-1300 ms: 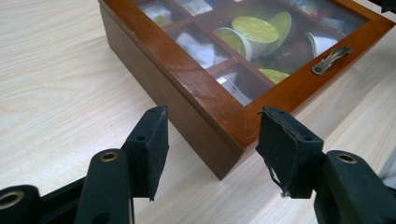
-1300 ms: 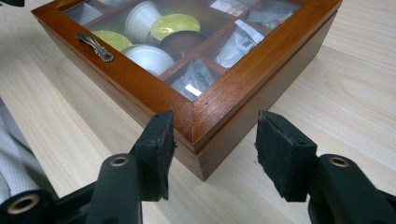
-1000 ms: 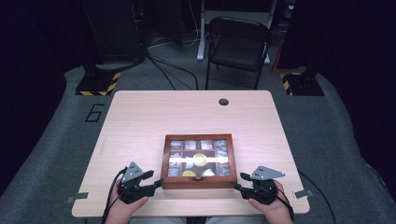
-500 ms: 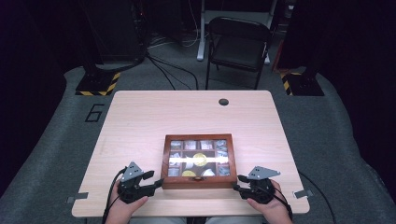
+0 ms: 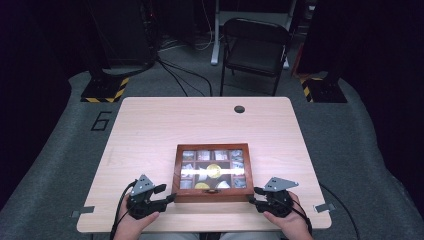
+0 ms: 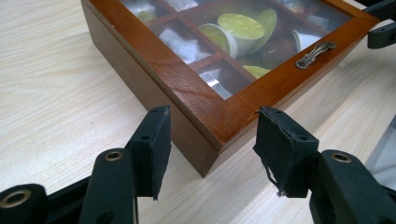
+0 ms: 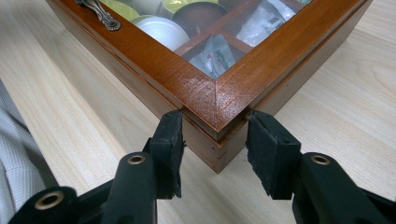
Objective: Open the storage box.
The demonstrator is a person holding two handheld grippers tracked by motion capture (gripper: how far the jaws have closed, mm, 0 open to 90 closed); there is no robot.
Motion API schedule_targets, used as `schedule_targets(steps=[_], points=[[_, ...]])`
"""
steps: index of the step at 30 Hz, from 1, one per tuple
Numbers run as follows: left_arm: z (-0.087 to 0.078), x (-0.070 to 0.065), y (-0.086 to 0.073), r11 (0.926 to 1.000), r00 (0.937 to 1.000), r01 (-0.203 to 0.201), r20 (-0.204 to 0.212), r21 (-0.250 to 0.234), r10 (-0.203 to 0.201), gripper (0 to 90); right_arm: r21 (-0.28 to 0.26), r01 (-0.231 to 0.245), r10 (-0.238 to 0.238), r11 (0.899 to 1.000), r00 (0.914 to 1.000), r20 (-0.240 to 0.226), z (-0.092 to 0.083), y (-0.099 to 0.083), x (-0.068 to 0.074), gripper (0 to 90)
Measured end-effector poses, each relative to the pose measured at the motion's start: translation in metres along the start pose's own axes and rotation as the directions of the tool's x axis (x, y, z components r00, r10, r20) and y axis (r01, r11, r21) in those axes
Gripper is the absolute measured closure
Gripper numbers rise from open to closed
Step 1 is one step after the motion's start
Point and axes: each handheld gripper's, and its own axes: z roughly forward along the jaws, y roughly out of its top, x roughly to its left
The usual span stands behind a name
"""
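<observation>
A glass-lidded wooden box (image 5: 212, 171) of tea bags and small cups is sitting near the front edge of a light wooden table (image 5: 150, 130). The left gripper (image 6: 210, 140) is hovering with jaws spread around the box's near left corner, while the right gripper (image 7: 214, 135) is straddling the near right corner, pads touching the wood.
</observation>
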Motion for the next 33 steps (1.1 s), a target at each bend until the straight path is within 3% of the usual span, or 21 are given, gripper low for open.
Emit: schedule_targets(steps=[6, 11, 22, 26, 31, 33], points=[[-0.001, -0.001, 0.000, 1.0000, 1.0000, 0.002, 0.006, -0.004, -0.002, 45.5, -0.023, -0.012, 0.012, 1.000, 0.9999, -0.005, -0.004, 0.001, 0.000, 55.5], [0.001, -0.003, 0.000, 0.9994, 0.9993, -0.035, 0.013, 0.009, 0.035, 46.1, -0.056, -0.017, 0.017, 0.998, 0.9998, -0.006, -0.007, 0.002, 0.000, 55.5], [0.014, -0.007, 0.002, 0.9964, 0.9977, -0.068, 0.009, 0.050, 0.068, 51.8, -0.098, -0.020, 0.020, 0.995, 0.9998, -0.001, -0.010, 0.004, 0.000, 58.2], [0.019, -0.008, 0.006, 0.9965, 0.9975, -0.071, 0.000, 0.045, 0.071, 54.1, -0.099, -0.011, 0.011, 0.995, 0.9999, 0.001, -0.009, 0.005, -0.001, 58.3], [0.016, -0.009, 0.007, 0.9985, 0.9984, -0.054, -0.017, 0.004, 0.054, 53.9, -0.109, -0.027, 0.027, 0.994, 0.9996, -0.001, -0.010, 0.005, -0.001, 57.9], [0.015, -0.009, 0.008, 0.9979, 0.9976, -0.065, -0.025, -0.003, 0.065, 52.8, -0.119, -0.026, 0.026, 0.993, 0.9997, -0.001, -0.010, 0.005, -0.002, 57.8]])
